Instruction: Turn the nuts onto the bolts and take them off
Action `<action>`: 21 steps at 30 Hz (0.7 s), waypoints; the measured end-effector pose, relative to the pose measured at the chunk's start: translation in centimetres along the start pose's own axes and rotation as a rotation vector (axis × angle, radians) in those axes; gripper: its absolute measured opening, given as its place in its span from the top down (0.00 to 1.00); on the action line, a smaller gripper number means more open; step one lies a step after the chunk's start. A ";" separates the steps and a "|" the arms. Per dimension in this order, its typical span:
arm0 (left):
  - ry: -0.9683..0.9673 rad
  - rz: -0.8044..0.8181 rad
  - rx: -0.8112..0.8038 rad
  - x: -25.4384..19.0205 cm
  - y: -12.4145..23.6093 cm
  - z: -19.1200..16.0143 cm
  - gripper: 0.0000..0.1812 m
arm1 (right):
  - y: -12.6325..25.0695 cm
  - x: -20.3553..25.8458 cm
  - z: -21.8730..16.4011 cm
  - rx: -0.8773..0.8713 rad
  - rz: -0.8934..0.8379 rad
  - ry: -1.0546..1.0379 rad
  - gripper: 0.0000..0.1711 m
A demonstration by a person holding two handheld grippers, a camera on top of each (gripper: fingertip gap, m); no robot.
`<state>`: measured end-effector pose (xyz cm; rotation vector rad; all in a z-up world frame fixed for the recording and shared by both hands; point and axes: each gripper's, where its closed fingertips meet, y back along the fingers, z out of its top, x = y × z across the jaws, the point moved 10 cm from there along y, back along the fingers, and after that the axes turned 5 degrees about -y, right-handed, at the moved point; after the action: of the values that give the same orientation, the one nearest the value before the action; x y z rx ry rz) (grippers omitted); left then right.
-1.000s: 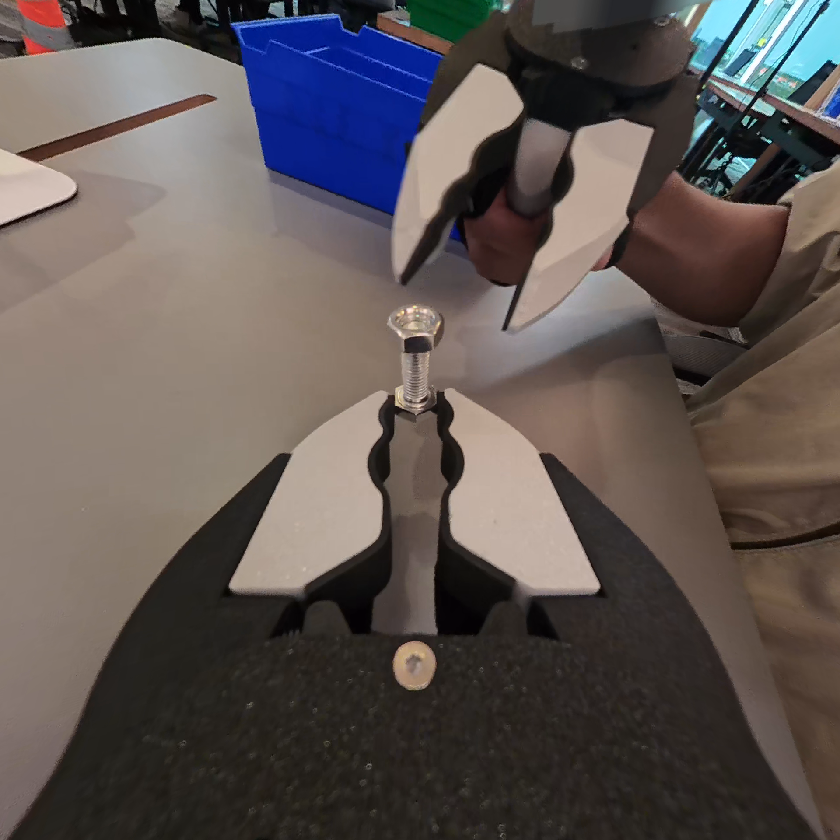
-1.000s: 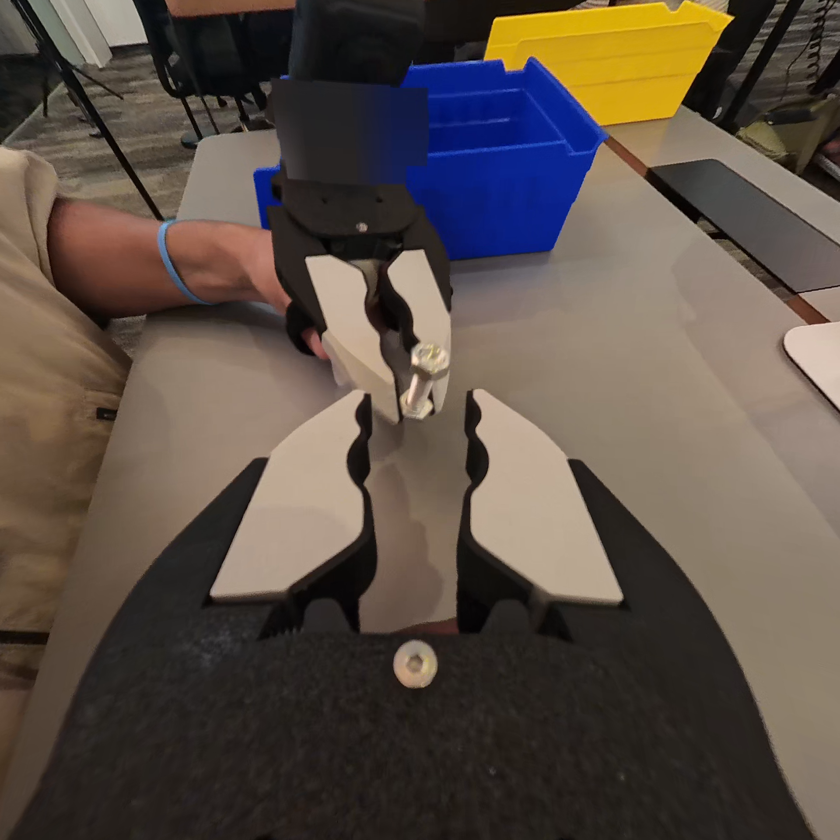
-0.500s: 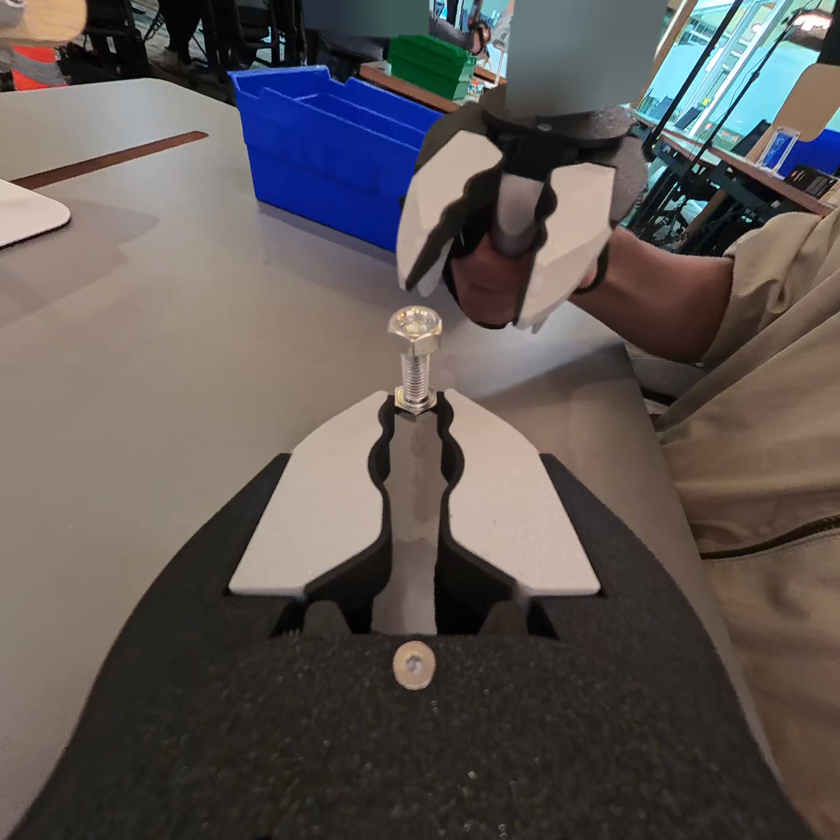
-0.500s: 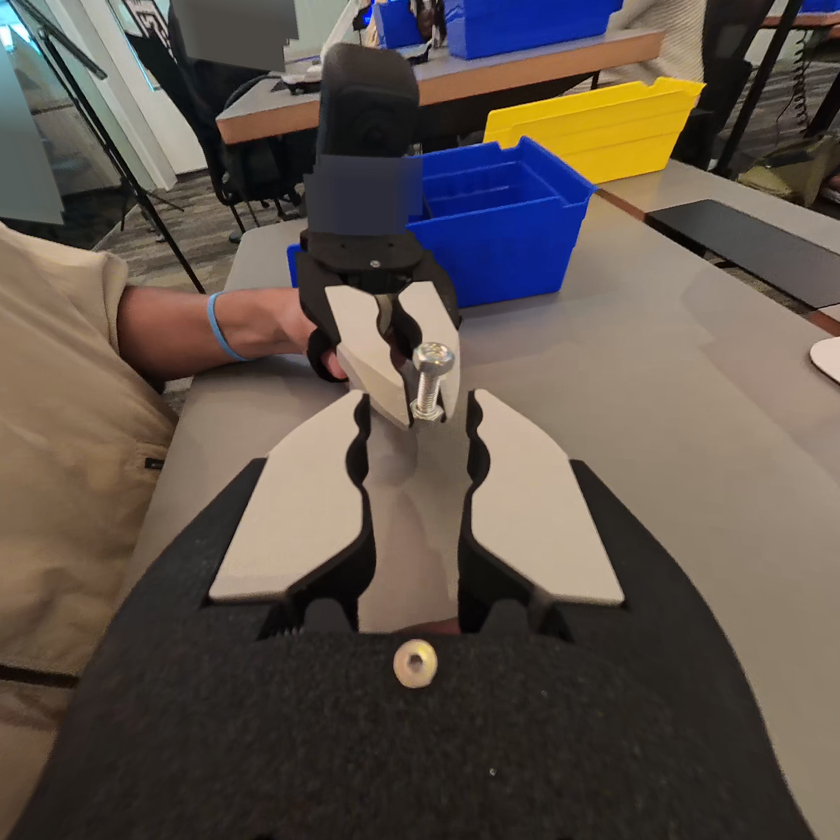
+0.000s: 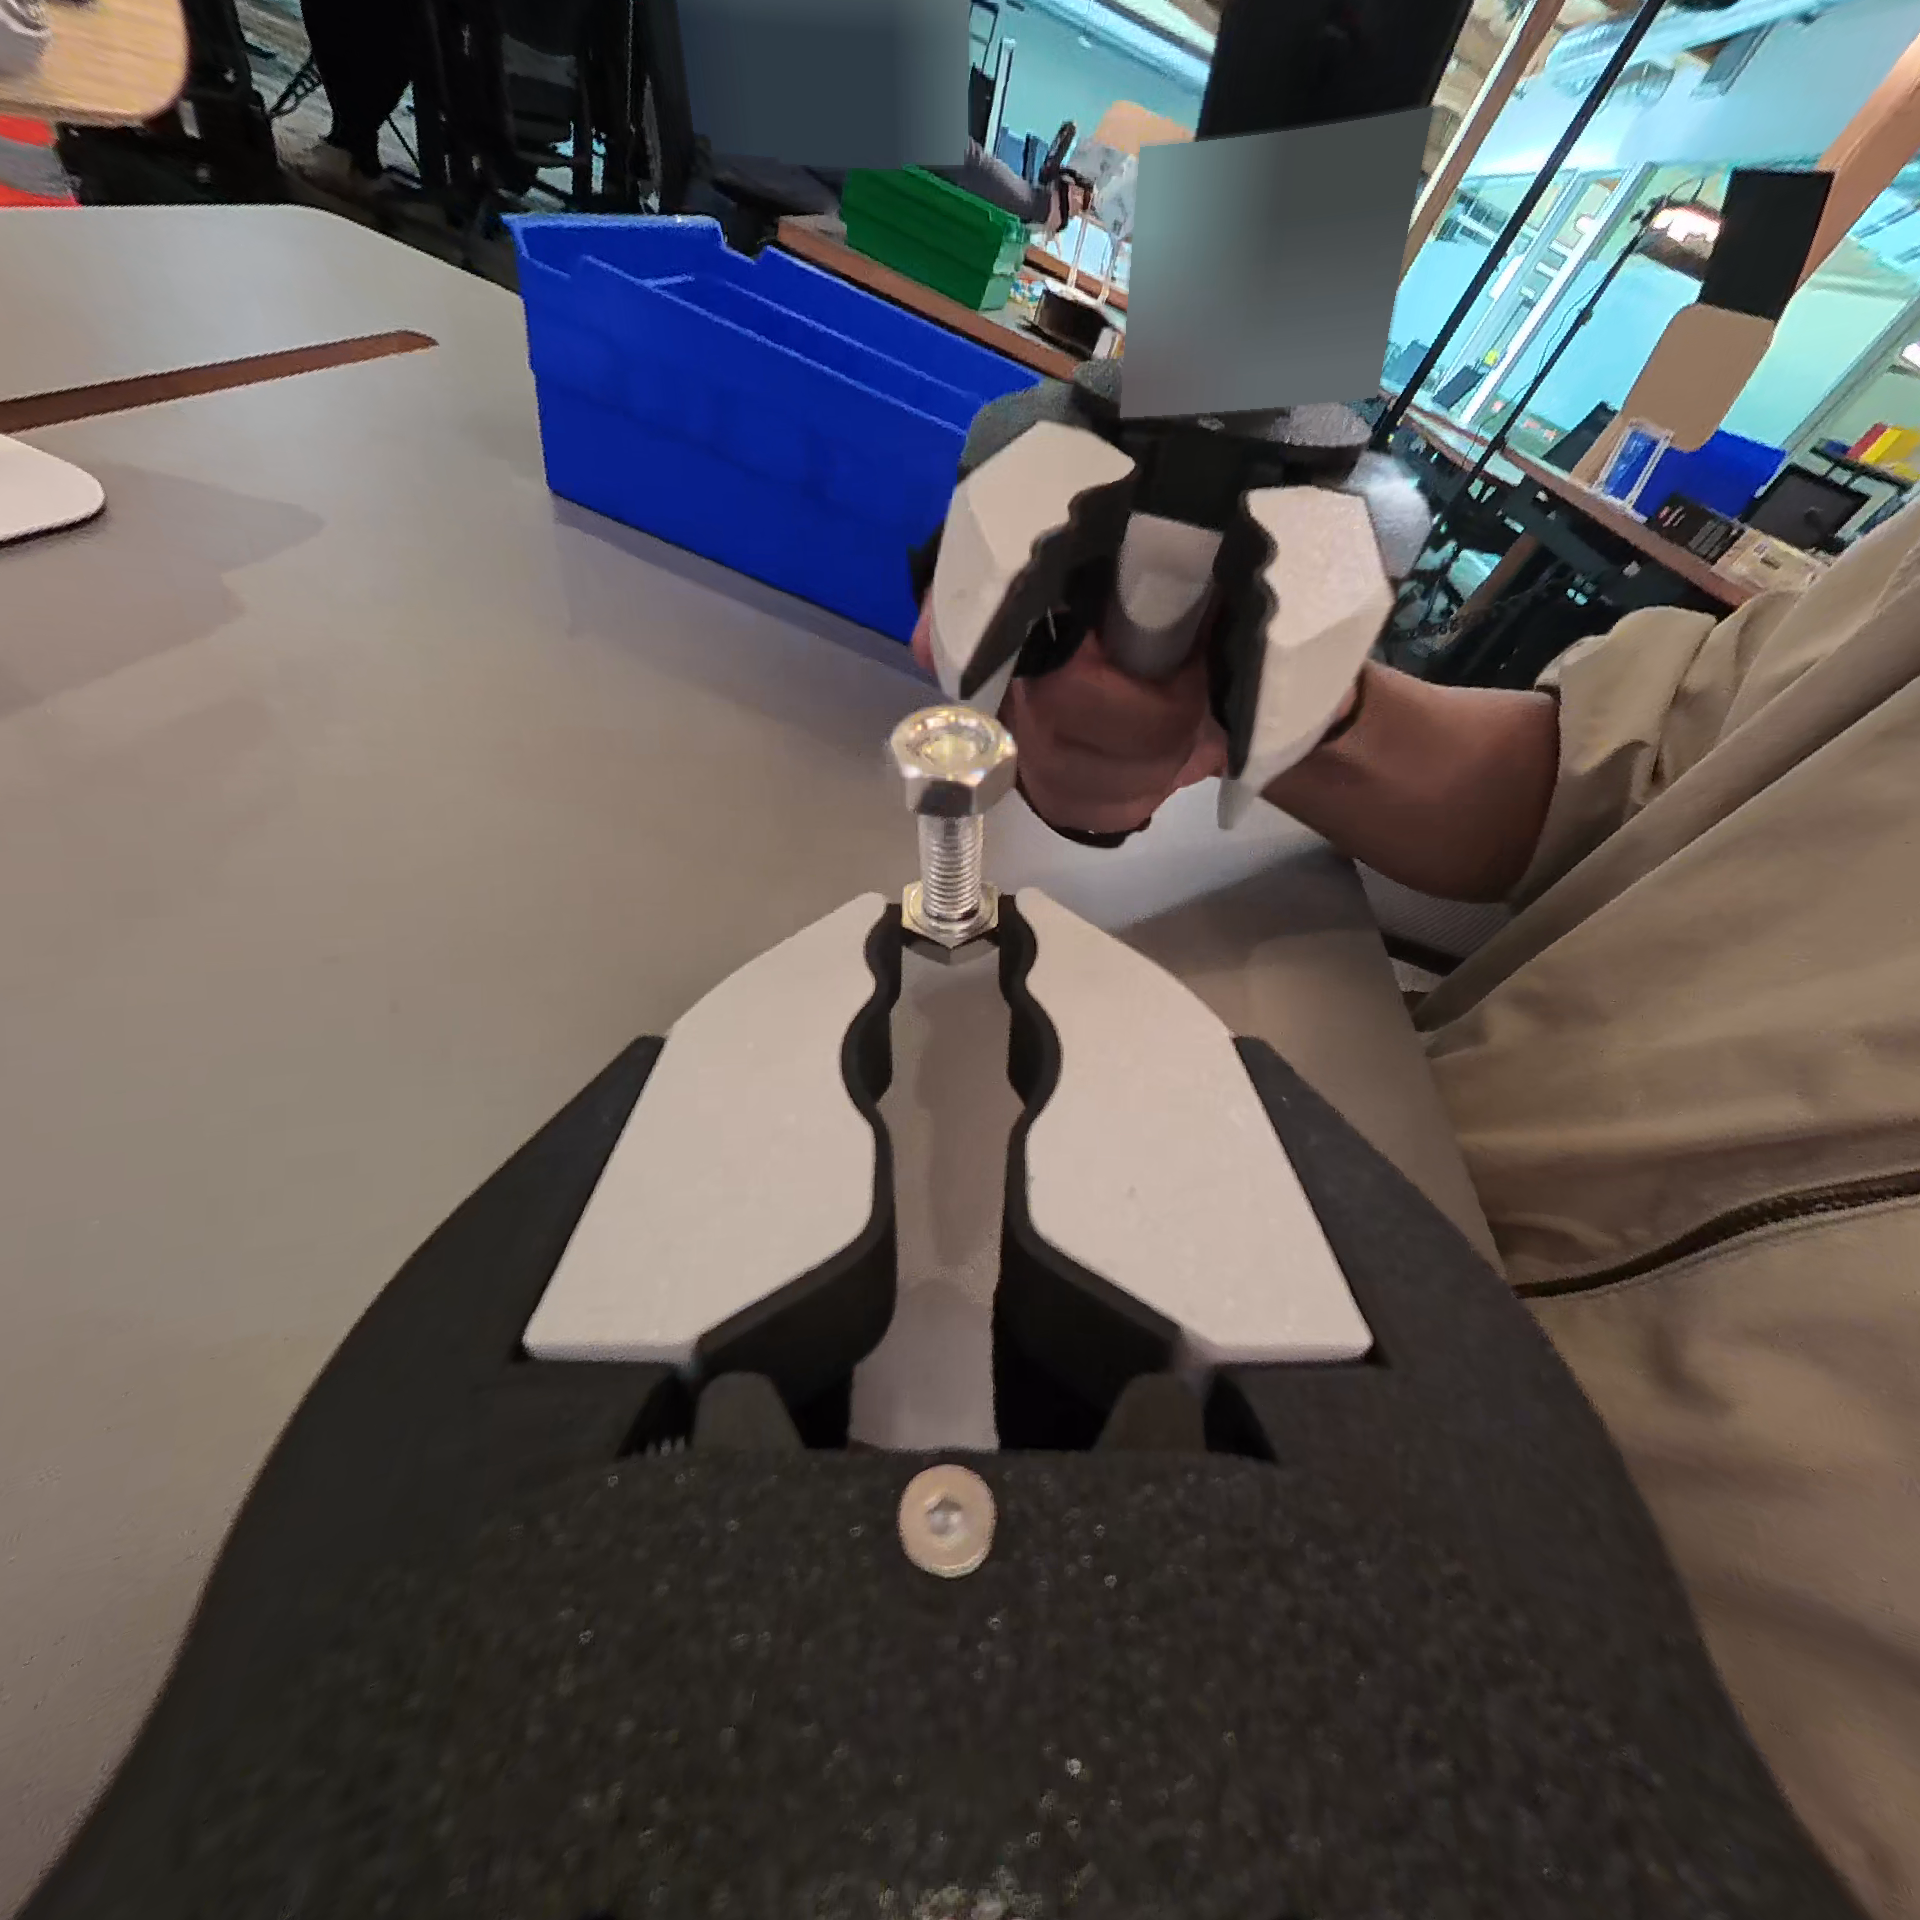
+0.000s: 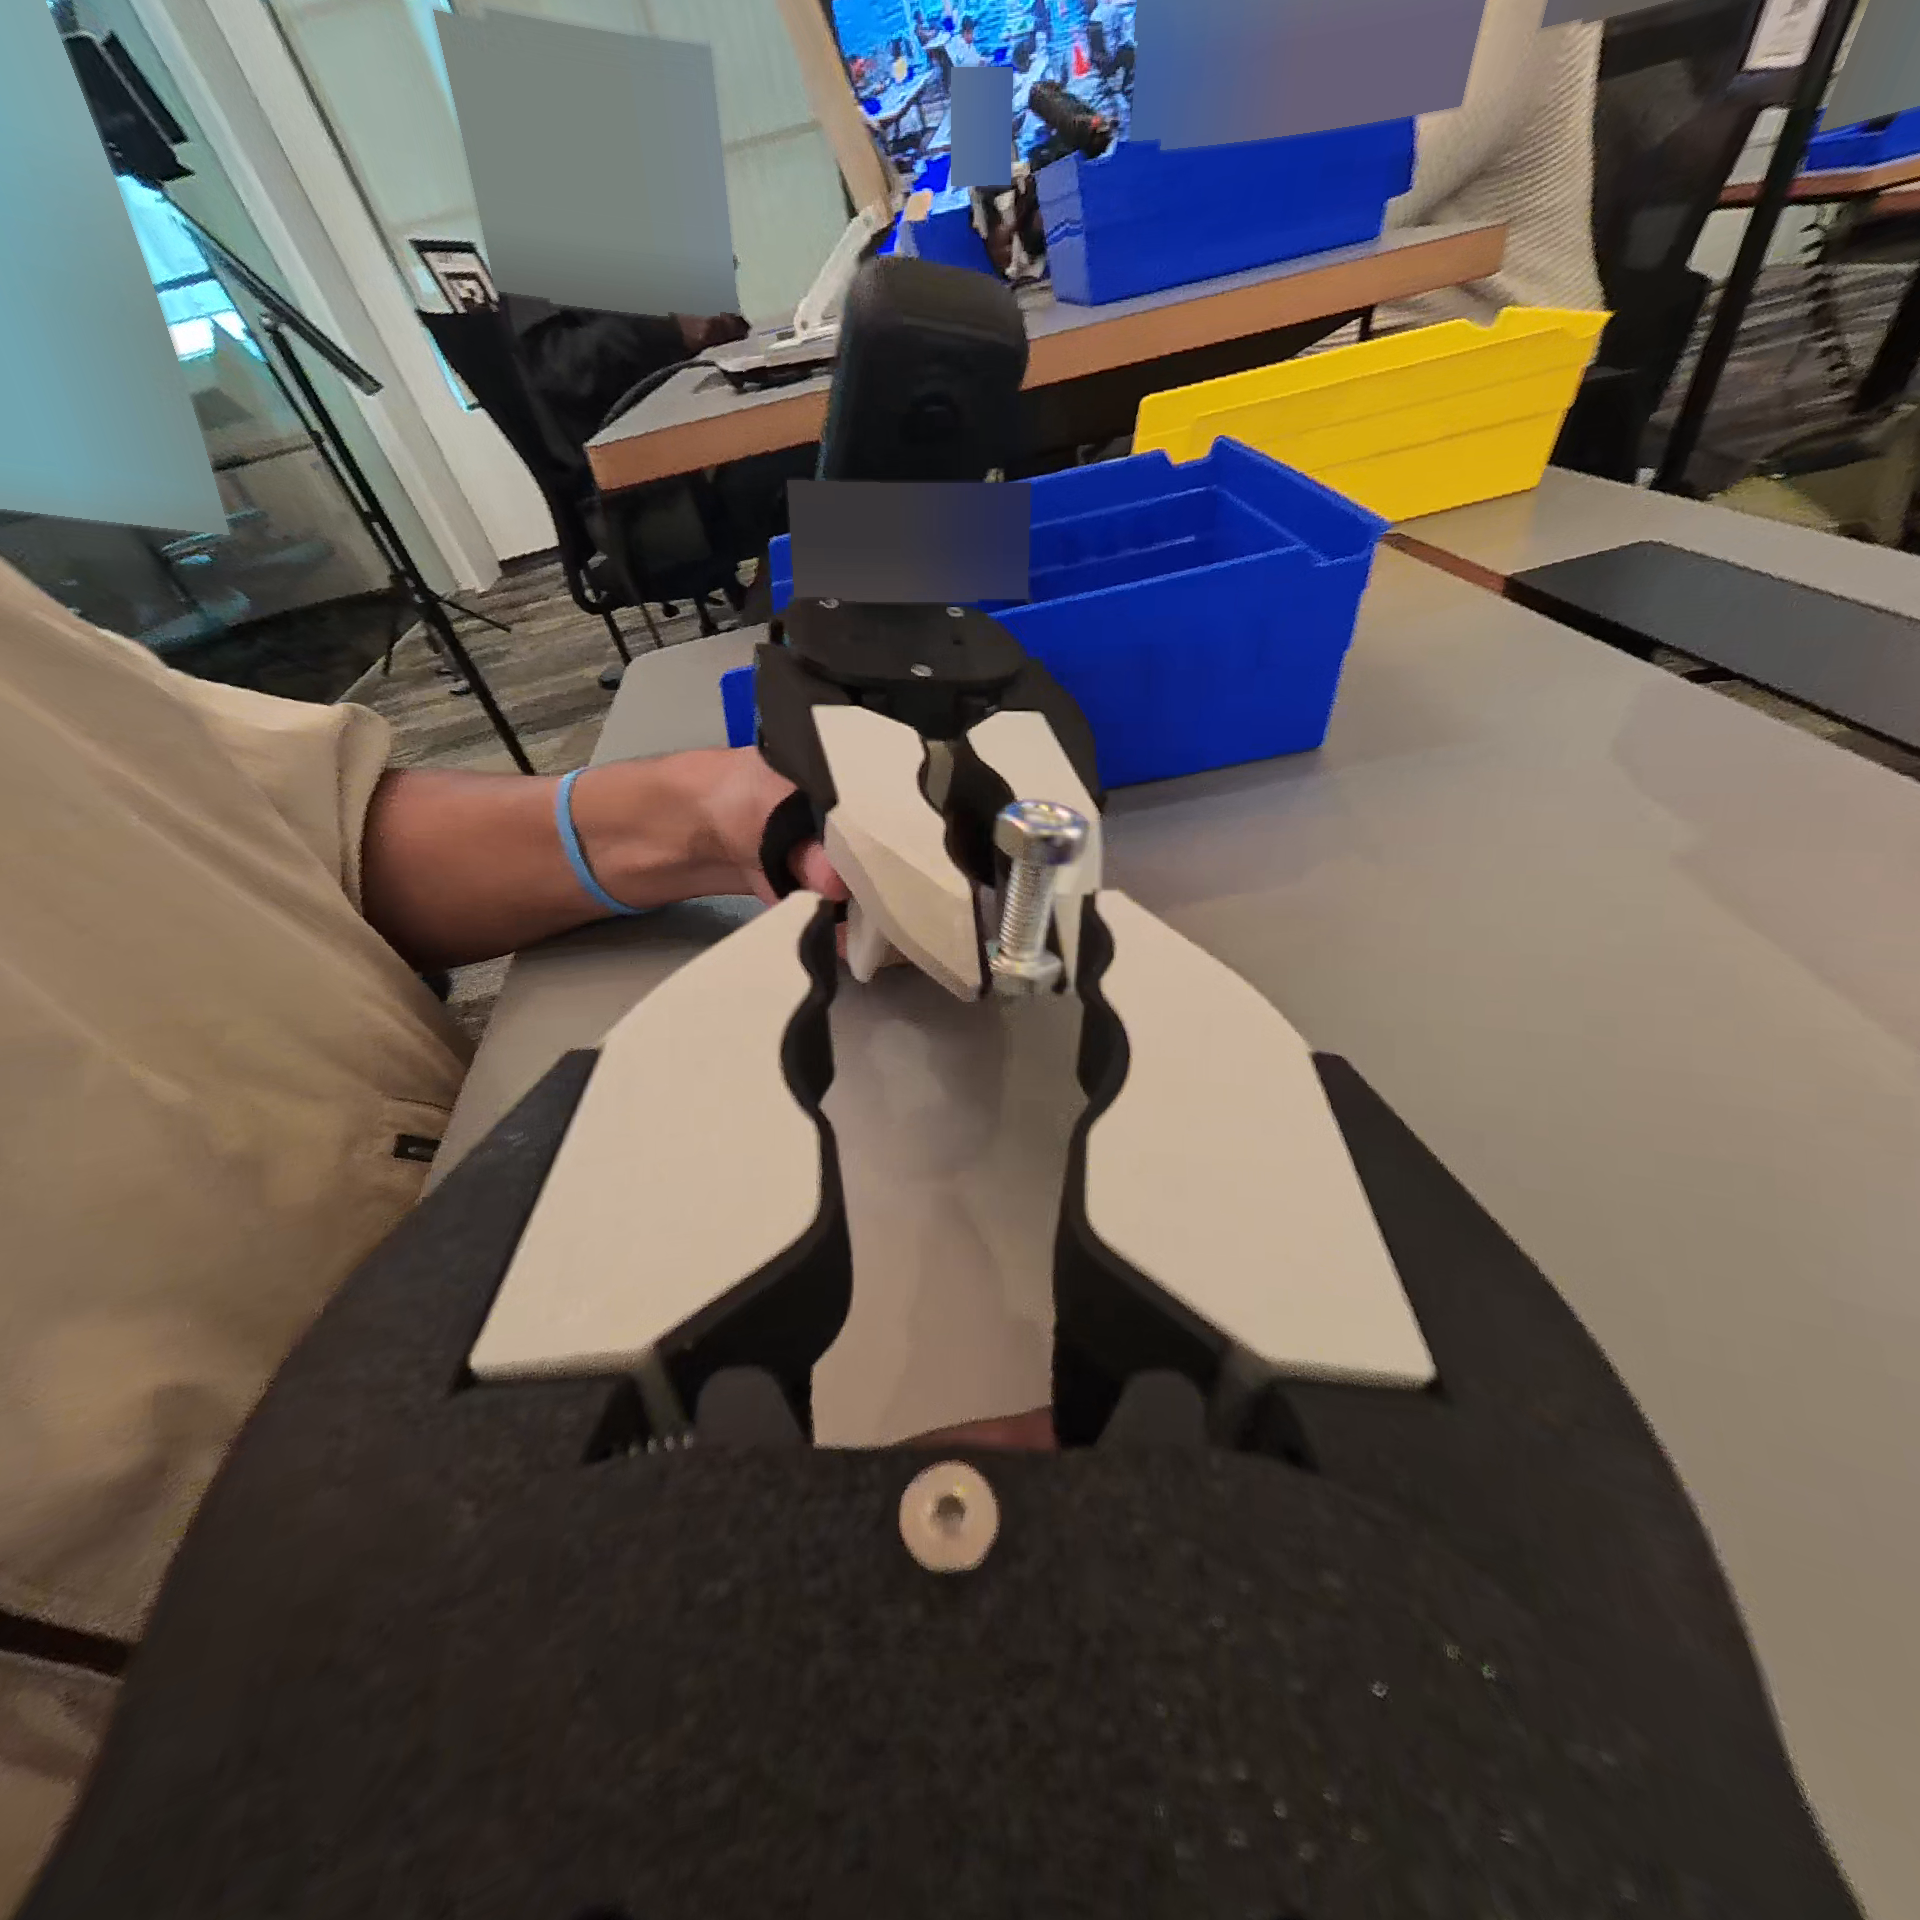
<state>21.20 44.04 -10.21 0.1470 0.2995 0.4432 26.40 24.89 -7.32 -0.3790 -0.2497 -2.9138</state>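
Note:
A silver bolt [image 5: 948, 831] stands head up, with a nut [image 5: 949, 928] at the bottom of its thread. My left gripper [image 5: 951, 920] is shut on that nut and holds the bolt above the grey table [image 5: 312, 831]. My right gripper [image 5: 1101, 743] is open and empty, just beyond the bolt head and to its right. In the right wrist view the bolt [image 6: 1029, 894] and nut [image 6: 1023, 971] sit in the left gripper [image 6: 1023, 966], just past the tips of my open right gripper [image 6: 956, 920].
A blue bin [image 5: 769, 436] stands on the table behind the grippers, also in the right wrist view [image 6: 1195, 644]. A yellow bin [image 6: 1371, 416] is farther back. A black pad [image 6: 1714, 634] lies at the right, a white object [image 5: 42, 499] at the far left. The person's sleeve [image 5: 1662, 1039] borders the right. There is about 4 cm between the tips of the two grippers.
Both views have tilted up and show more of the room. The right gripper has shifted right of the bolt head. The left gripper still holds the nut.

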 end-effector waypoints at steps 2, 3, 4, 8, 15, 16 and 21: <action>0.001 -0.003 -0.001 0.0 0.0 0.0 0.91 | 0.2 -0.4 0.2 -0.002 -0.018 -0.003 0.74; -0.007 -0.004 0.008 -0.1 -0.1 0.0 0.91 | -0.1 -0.6 0.3 0.001 -0.017 -0.012 0.73; -0.015 -0.013 0.010 -0.3 -0.2 0.0 0.91 | -0.6 -0.8 0.3 0.006 -0.012 -0.021 0.71; -0.025 -0.045 0.026 -0.8 -0.8 -0.1 0.91 | -2.9 -0.3 0.4 0.030 0.057 -0.026 0.71; 0.010 0.003 -0.017 0.1 0.4 0.2 0.91 | -0.2 0.3 0.2 -0.021 0.014 -0.024 0.73; 0.015 -0.010 -0.035 0.1 0.6 0.3 0.91 | 0.1 0.1 0.1 -0.019 -0.011 -0.022 0.73; -0.014 -0.046 -0.015 -0.6 0.1 0.4 0.91 | -1.2 -0.3 0.3 -0.017 0.004 -0.044 0.69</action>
<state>20.75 43.78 -9.65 0.1283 0.2849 0.3988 26.51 26.18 -7.33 -0.4468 -0.2301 -2.9081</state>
